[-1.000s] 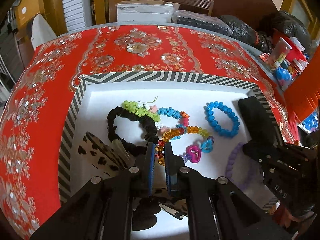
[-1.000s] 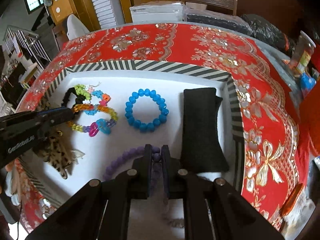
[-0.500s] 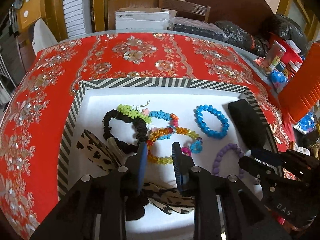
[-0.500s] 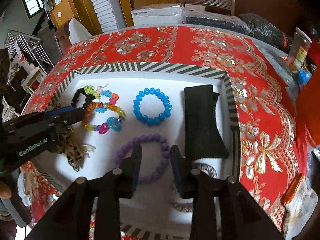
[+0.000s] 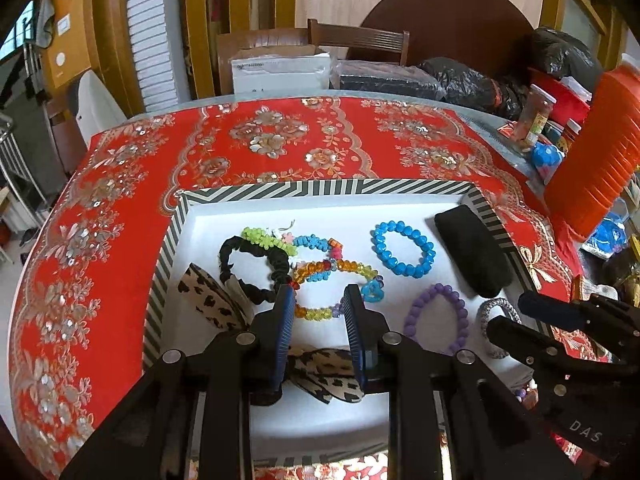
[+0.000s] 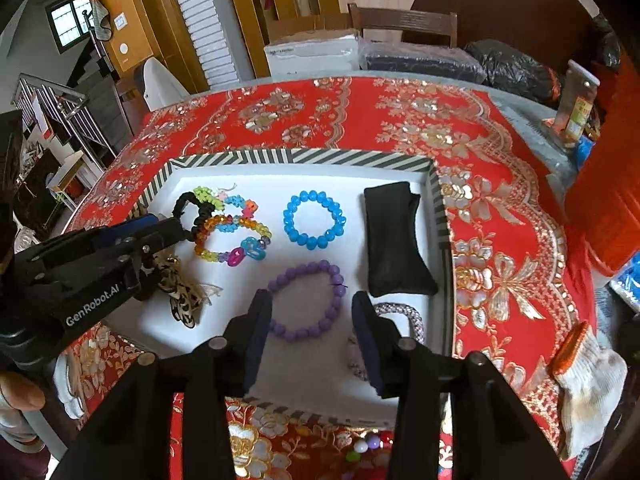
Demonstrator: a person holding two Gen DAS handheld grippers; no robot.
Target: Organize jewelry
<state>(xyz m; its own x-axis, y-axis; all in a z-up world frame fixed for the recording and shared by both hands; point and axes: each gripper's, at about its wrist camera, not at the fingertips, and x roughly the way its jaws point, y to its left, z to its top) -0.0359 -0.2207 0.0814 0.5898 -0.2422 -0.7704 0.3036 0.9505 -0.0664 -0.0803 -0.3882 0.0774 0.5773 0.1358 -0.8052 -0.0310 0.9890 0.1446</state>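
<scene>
A white tray with a striped rim [image 6: 304,157] is sitting on a bench covered by a red floral cloth [image 6: 400,112]. Taking the tray as a clock face in the right wrist view, a blue bead bracelet [image 6: 314,219] is lying near the centre towards twelve o'clock, a purple bead bracelet [image 6: 308,300] is lying at about six o'clock, and a black pouch [image 6: 394,240] is resting at three o'clock against the rim. At nine to ten o'clock, a multicoloured bead bracelet [image 6: 232,240], a black scrunchie [image 6: 192,210] and a leopard-print hair bow [image 6: 180,292] are overlapping in a cluster. A silvery braided bracelet [image 6: 404,316] is lying at five o'clock.

The left hand-held gripper [image 5: 319,312] is hovering above the multicoloured bracelet, jaws apart and gripping nothing. The right hand-held gripper [image 6: 310,324] is hovering above the purple bracelet, its jaws opening, with nothing pressed between them.

Judging by the layout, most pieces are already sitting in the tray. The left cluster is still looking tangled, and a few loose beads [image 6: 368,446] are lying on the cloth outside the near rim.
</scene>
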